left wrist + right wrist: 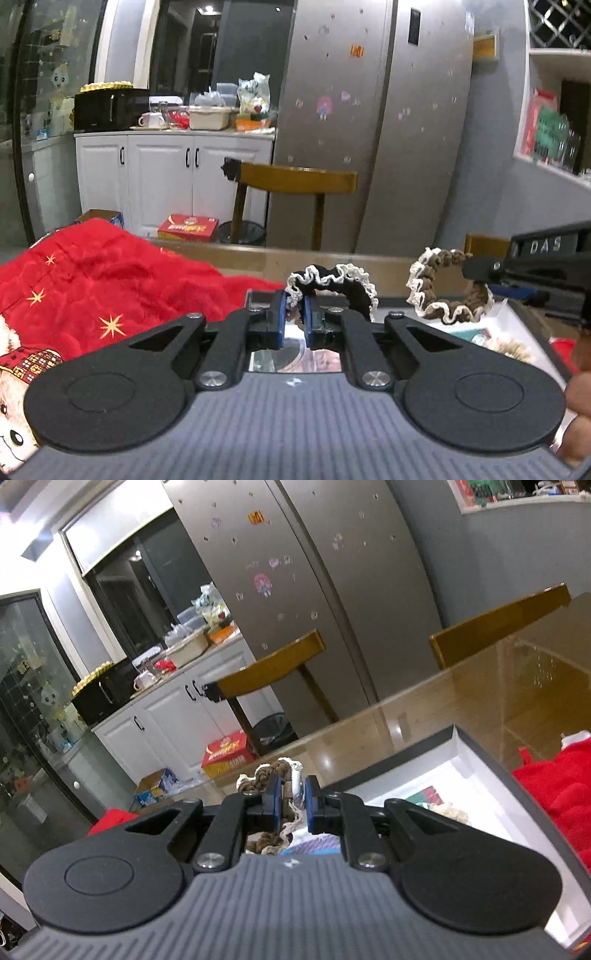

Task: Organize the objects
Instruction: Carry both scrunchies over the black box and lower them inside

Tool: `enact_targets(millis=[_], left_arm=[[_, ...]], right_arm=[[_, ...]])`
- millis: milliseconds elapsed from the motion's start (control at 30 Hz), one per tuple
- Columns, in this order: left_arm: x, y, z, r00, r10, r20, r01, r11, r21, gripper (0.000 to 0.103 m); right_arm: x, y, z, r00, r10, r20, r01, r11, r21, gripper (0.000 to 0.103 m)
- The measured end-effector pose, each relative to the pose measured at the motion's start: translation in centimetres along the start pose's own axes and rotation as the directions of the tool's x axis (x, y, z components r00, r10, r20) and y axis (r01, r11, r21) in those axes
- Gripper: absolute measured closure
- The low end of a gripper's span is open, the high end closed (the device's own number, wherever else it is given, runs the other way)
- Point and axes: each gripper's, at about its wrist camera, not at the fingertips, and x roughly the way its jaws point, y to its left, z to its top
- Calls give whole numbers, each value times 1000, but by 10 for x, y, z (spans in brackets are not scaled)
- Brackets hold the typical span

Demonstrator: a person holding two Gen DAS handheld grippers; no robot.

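Because each scrunchie is pinched only at one short stretch of its ruffled band, the main risk is slippage: soft, stretchy fabric can creep out from between the blue pads if either hand swings or tilts sharply. The left gripper (294,317), nearest in the left wrist view, is clamped on the black scrunchie (338,282); the loop arches up and to the right of the jaws, unsupported. A second risk is snagging. The lace edging could catch on the rim of the white box (458,753) that lies open on the glass table (480,701), so a release may leave the loop draped over the wall rather than inside.

Further right, the right gripper (294,801) is closed on the brown scrunchie (439,291), which hangs above the box's near-left part. The two loops are near each other but apart; crowding the grippers could tangle them.

Appearance: both are crinkled fabric rings trimmed with cream lace. The red plush blanket (92,288) lies just left of the box.
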Motion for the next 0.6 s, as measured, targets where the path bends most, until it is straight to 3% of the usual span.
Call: enact_targets(millis=[200,433,600], left_arm=[[5,1,-8,1000,24,-16,-24,1000,14,91],[8,-9,-13,989,125,-73,-119,989,84,91],[12,-8,-17,987,130,-96,-121,988,94,91]], right_arm=[[11,3,-13,998,18,-64,-18,1000,-4,87],[17,1,-22,994,16,-111,-16,1000,2,87],[20,-1,-22,992,16,-124,-15,1000,7,87]])
